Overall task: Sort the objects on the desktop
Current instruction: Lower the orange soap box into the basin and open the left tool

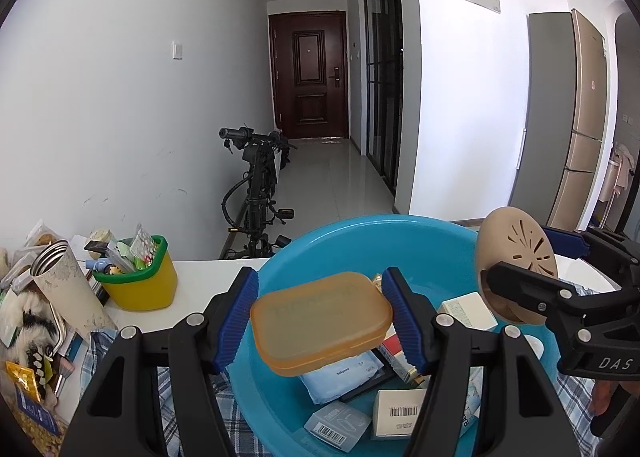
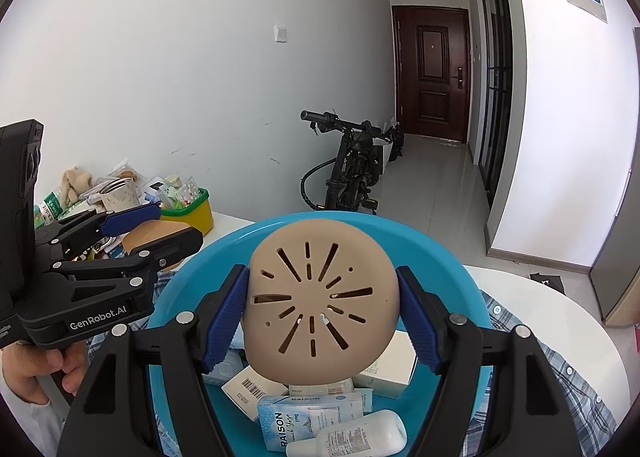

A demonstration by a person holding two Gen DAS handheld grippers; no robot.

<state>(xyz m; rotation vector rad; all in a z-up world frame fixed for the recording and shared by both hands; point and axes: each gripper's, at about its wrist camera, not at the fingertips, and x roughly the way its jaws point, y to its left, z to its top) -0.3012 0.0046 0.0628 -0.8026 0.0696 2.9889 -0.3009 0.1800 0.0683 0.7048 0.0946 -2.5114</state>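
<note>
Left gripper (image 1: 322, 327): its blue ribbed pads press on the two short ends of the orange box, pinching it; the box spans the whole gap between the fingers.
Orange box (image 1: 320, 323): translucent, rounded, lid on; held clear above the basin's contents, tilted slightly, its near edge lower.
Right gripper (image 2: 322, 317): clamped on the tan disc, one blue pad against each side edge of it.
Tan disc (image 2: 320, 307): round, slotted in a sunburst pattern, held on edge with its face toward the right wrist camera, above the basin; in the left wrist view it appears at the right, just beside the orange box but apart from it.
Blue basin (image 1: 320, 241): sits on a plaid cloth (image 1: 188, 417) on the white table (image 1: 208, 277), directly under both held things.
Basin contents: small white cartons with barcodes, a pale blue packet (image 1: 340, 375), a blue-and-white box marked RAISON (image 2: 308, 415) and a white bottle (image 2: 360, 435) lying on its side.
Yellow bin (image 1: 140, 281): green-rimmed, stuffed with small items, on the table left of the basin, well apart from both tools.
Steel flask (image 1: 64, 285): open-topped, leaning among clutter at the far left.
Hand (image 2: 36, 369): grips the left tool's handle.
Background: a black bicycle (image 1: 258, 193) against the wall, a dark door (image 1: 310, 75) at the hallway's end.
</note>
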